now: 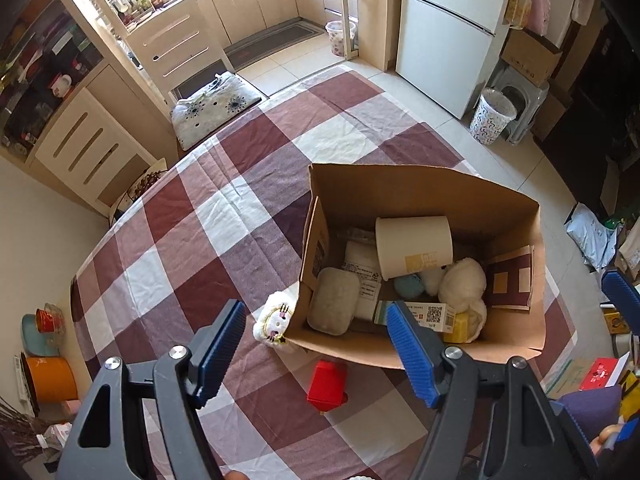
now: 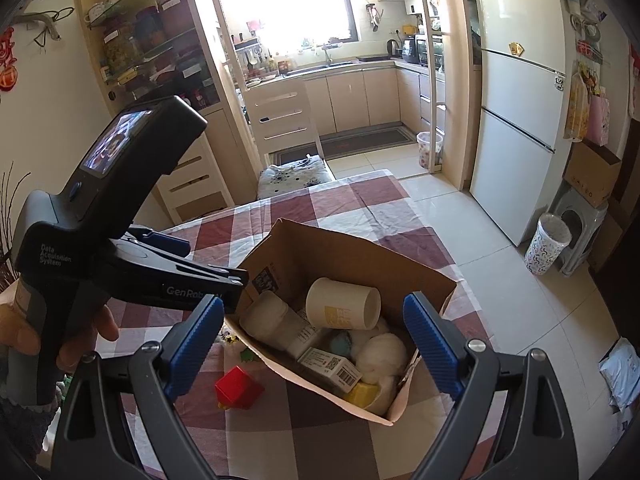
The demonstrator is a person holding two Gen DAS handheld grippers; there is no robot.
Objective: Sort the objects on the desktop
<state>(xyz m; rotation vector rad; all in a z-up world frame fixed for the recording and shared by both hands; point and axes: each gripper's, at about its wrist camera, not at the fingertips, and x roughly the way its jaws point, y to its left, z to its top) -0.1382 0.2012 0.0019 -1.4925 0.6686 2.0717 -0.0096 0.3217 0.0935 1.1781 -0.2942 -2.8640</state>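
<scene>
Cardboard box point(image 1: 424, 200) sits on our checkered counter point(image 1: 200, 240), stuffed with a paper cup point(image 1: 414, 246), white bottle point(image 2: 276, 322) and fluffy yarn point(image 1: 462, 282). We've got both left tongs point(image 1: 316, 350) and right tongs point(image 2: 314, 346) spread wide, empty, hovering above. Red block point(image 1: 327, 386) lies just outside the box, beside a cat plush point(image 1: 276, 320).

Right gripper point(image 2: 314, 344) hangs wide open over the cardboard box point(image 2: 344, 256); red block point(image 2: 236, 386) sits beside it on the counter point(image 2: 320, 448).
</scene>
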